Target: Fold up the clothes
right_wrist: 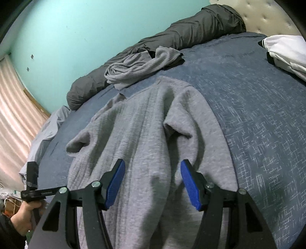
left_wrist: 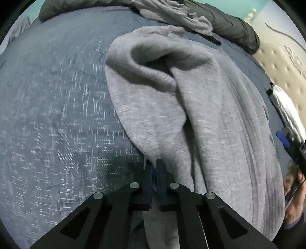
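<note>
A grey sweatshirt [left_wrist: 191,118] lies spread on a blue bedcover [left_wrist: 57,115], with one sleeve folded in and a loose hollow in the cloth. My left gripper [left_wrist: 155,172] is shut, and its blue pads pinch the sweatshirt's near edge. In the right wrist view the same sweatshirt [right_wrist: 145,134] stretches away from me. My right gripper [right_wrist: 153,176] hovers over its near part, open, with its blue pads [right_wrist: 116,183] wide apart and cloth below them, untouched. A hand holds the left gripper [right_wrist: 32,183] at the lower left of that view.
A crumpled grey garment [right_wrist: 133,67] rests against a dark rolled duvet [right_wrist: 172,38] along the far edge. A folded white garment [right_wrist: 286,53] sits at the right near the tufted headboard [right_wrist: 267,17]. A teal wall [right_wrist: 95,28] and a curtain [right_wrist: 17,105] stand beyond the bed.
</note>
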A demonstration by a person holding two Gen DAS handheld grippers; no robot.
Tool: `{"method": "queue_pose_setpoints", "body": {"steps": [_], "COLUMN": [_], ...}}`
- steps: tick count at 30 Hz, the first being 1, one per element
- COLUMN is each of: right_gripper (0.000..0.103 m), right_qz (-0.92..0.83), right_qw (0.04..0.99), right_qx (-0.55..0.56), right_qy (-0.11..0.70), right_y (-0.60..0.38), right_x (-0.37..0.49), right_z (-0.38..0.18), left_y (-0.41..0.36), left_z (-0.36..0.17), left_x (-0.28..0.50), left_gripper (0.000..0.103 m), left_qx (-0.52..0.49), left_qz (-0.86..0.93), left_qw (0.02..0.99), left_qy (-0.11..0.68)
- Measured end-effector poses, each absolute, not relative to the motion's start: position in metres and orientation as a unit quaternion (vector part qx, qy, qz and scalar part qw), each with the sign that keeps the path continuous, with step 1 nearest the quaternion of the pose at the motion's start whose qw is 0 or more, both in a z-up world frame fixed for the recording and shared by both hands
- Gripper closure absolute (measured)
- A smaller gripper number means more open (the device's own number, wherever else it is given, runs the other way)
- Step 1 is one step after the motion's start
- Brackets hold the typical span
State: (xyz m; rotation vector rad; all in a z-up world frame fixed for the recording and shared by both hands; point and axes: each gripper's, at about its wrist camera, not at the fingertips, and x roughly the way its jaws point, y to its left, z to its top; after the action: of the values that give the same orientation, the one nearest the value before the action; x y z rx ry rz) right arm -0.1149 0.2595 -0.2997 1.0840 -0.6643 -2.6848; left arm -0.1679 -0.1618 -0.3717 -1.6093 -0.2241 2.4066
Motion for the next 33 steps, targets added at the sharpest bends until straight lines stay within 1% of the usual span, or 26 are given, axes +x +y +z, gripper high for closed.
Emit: {"method": "queue_pose_setpoints", "body": {"steps": [2,8,11,16,18,19,22,23,24,25,28,29,30,31,32,33], "right_gripper": [0.042,0.042,0.042,0.042,0.042,0.042,0.042,0.042,0.042,0.042,0.042,0.042,0.042,0.042,0.042,0.042], "right_qz": [-0.902,-0.902,-0.901,-0.899,-0.901,-0.902,-0.902,-0.902,-0.902,-0.902,-0.903,-0.903,-0.903,-0.903,-0.903,-0.903], "right_qw": [0.083,0.071,0.062,0.057,0.057,0.059,0.064,0.064,0.064,0.065,0.068,0.069,0.07,0.07,0.071,0.071], "right_qx": [0.361,0.351,0.348,0.345,0.344,0.343,0.342,0.343,0.343,0.344,0.341,0.34,0.339,0.338,0.338,0.337], "right_qy": [-0.223,-0.241,-0.25,-0.263,-0.258,-0.256,-0.256,-0.255,-0.255,-0.255,-0.253,-0.253,-0.254,-0.254,-0.255,-0.257], "right_y": [0.262,0.273,0.279,0.283,0.282,0.281,0.279,0.278,0.278,0.277,0.276,0.276,0.276,0.276,0.276,0.276], "right_x": [-0.114,-0.111,-0.109,-0.108,-0.109,-0.11,-0.112,-0.113,-0.113,-0.113,-0.113,-0.112,-0.112,-0.112,-0.111,-0.111], "right_z": [-0.3,-0.298,-0.298,-0.297,-0.295,-0.295,-0.296,-0.296,-0.296,-0.296,-0.296,-0.295,-0.295,-0.295,-0.294,-0.294], "left_y": [-0.162,-0.191,-0.235,-0.279,-0.29,-0.287,-0.272,-0.266,-0.26,-0.254,-0.248,-0.251,-0.257,-0.262,-0.273,-0.284], "left_z": [-0.36,-0.299,-0.279,-0.246,-0.249,-0.255,-0.27,-0.275,-0.28,-0.285,-0.293,-0.293,-0.292,-0.291,-0.287,-0.286], "left_x": [-0.167,-0.162,-0.164,-0.188,-0.194,-0.197,-0.194,-0.191,-0.188,-0.185,-0.174,-0.17,-0.166,-0.162,-0.155,-0.15], "left_gripper": [0.101,0.101,0.101,0.101,0.1,0.098,0.098,0.095,0.086,0.084,0.082,0.079,0.071,0.065,0.054,0.05], "left_qx": [-0.544,-0.515,-0.505,-0.483,-0.5,-0.506,-0.52,-0.524,-0.528,-0.533,-0.535,-0.533,-0.524,-0.514,-0.497,-0.489], "left_qz": [0.828,0.852,0.862,0.874,0.864,0.861,0.853,0.851,0.848,0.845,0.843,0.845,0.851,0.858,0.868,0.872], "left_qw": [0.116,0.089,0.042,-0.054,-0.062,-0.059,-0.034,-0.022,-0.011,0.001,0.022,0.024,0.017,0.01,-0.008,-0.023], "left_qy": [-0.069,-0.027,-0.015,0.011,0.005,0.009,0.027,0.033,0.039,0.045,0.041,0.032,0.022,0.012,-0.002,-0.022]}}
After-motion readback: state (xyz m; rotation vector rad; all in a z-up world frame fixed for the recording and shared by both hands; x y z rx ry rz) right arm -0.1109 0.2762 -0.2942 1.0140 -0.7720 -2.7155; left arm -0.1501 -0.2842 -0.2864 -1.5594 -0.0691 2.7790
